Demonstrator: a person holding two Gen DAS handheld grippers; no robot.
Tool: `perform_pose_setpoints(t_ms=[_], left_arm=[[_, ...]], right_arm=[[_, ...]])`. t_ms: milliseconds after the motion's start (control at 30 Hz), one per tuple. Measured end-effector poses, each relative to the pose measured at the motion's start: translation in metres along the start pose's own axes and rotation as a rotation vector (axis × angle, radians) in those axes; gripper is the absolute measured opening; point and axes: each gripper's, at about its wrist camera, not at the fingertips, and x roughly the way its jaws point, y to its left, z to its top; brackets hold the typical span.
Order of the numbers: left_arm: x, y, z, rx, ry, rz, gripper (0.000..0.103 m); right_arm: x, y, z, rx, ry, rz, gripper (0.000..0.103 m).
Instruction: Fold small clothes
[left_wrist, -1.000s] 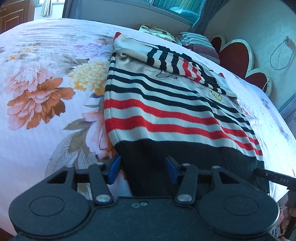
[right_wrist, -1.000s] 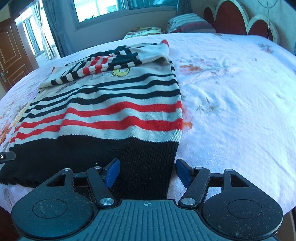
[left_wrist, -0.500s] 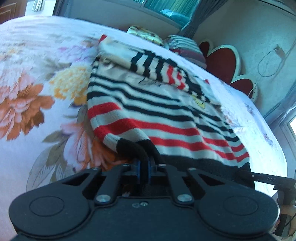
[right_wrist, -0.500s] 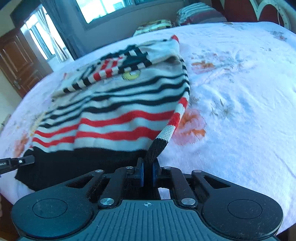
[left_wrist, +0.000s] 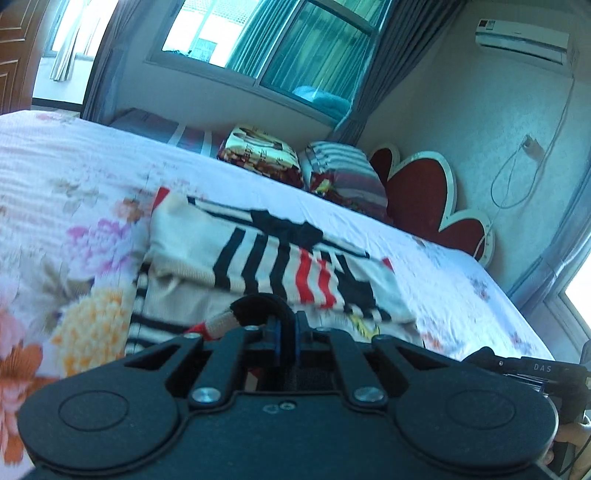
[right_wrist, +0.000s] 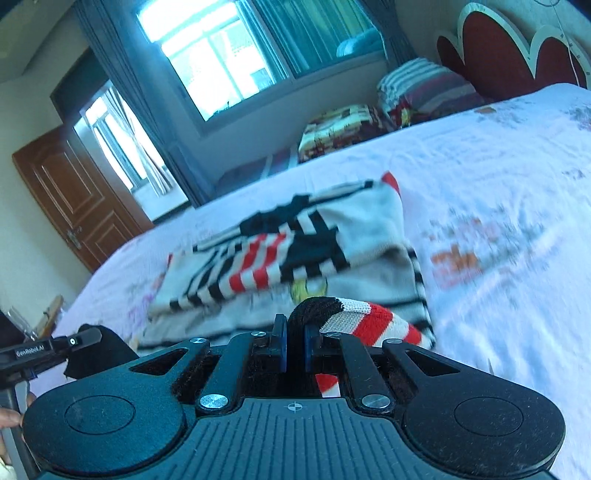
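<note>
A small knitted sweater with black, red and cream stripes lies on the flowered bed sheet, its sleeves folded across the chest. My left gripper is shut on the black hem at the sweater's left corner, which bulges above the blue pads. In the right wrist view the same sweater lies ahead, and my right gripper is shut on the hem's right corner, with black and red knit curling over the pads. Both corners are lifted off the bed. The lower body of the sweater is hidden behind the grippers.
Two pillows lie at the far edge of the bed below a window. A red scalloped headboard stands at the right. A brown door is at the left in the right wrist view. Bare sheet spreads right of the sweater.
Both grippers closed on the sweater's black hem corners, then rose and moved forward over the garment, lifting the hem. The views tilted up to show the window and wall.
</note>
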Motion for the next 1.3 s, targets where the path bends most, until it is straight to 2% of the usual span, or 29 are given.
perform_pose_setpoints(t_ms=[200, 467, 633, 733, 800, 867, 900, 933, 967, 1000, 1067, 1167, 1300], left_arm=[[0.053, 0.01, 0.039, -0.042, -0.042, 0.023, 0.006], [0.139, 0.029, 0.09, -0.113, -0.038, 0.087, 0.006], [0.185, 0.041, 0.106, -0.137, -0.01, 0.147, 0.006], [0.21, 0.053, 0.109, -0.17, 0.04, 0.19, 0.006], [0.22, 0.06, 0.11, -0.179, 0.062, 0.214, 0.011], [0.224, 0.065, 0.113, -0.197, 0.07, 0.219, 0.021], [0.225, 0.067, 0.116, -0.202, 0.07, 0.224, 0.026], [0.224, 0.067, 0.119, -0.2, 0.057, 0.237, 0.043], [0.222, 0.067, 0.122, -0.192, 0.032, 0.253, 0.063], [0.22, 0.067, 0.126, -0.182, 0.009, 0.268, 0.069], [0.22, 0.066, 0.133, -0.142, 0.012, 0.265, 0.068], [0.22, 0.067, 0.132, -0.07, 0.04, 0.278, 0.068], [0.223, 0.074, 0.122, -0.056, 0.084, 0.283, 0.068]], right_arm=[[0.06, -0.01, 0.051, 0.024, -0.025, 0.024, 0.008], [0.147, -0.052, 0.109, 0.135, -0.005, 0.019, 0.008], [0.195, -0.08, 0.126, 0.191, 0.045, -0.012, 0.008], [0.218, -0.1, 0.126, 0.306, 0.081, 0.01, 0.008], [0.226, -0.108, 0.129, 0.346, 0.09, 0.003, 0.009], [0.229, -0.11, 0.133, 0.351, 0.085, 0.006, 0.019], [0.228, -0.11, 0.136, 0.341, 0.075, 0.005, 0.035], [0.226, -0.11, 0.14, 0.328, 0.054, -0.008, 0.058], [0.224, -0.109, 0.144, 0.307, 0.031, -0.027, 0.068], [0.223, -0.107, 0.149, 0.281, 0.016, -0.03, 0.075], [0.224, -0.104, 0.157, 0.238, 0.035, -0.013, 0.075], [0.226, -0.091, 0.156, 0.098, 0.062, -0.061, 0.075], [0.236, -0.087, 0.142, 0.039, 0.127, -0.087, 0.075]])
